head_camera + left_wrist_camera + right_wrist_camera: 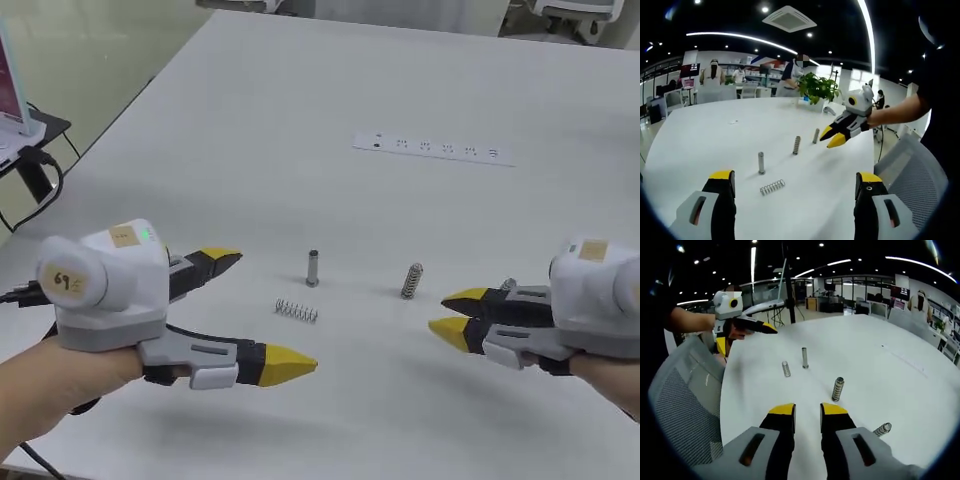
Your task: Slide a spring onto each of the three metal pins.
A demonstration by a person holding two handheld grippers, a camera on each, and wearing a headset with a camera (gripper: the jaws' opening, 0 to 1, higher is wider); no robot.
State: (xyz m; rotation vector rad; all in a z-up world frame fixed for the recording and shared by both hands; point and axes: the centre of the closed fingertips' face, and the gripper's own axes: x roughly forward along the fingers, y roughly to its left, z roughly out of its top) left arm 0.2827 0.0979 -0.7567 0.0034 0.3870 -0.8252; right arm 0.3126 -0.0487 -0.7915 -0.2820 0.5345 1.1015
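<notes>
Left gripper and right gripper are hovering near the loose spring.
It is lying on the smooth white counter near the bare upright pin; light, springy, likely rolling, so pinching near one end seems best. Left fingers are gaping wide, right ones barely parted, both empty, in a bright open office.

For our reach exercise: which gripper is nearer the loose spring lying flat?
Left. The left gripper is open just beside the loose spring; the right gripper is farther, beyond the sprung pin.
</notes>
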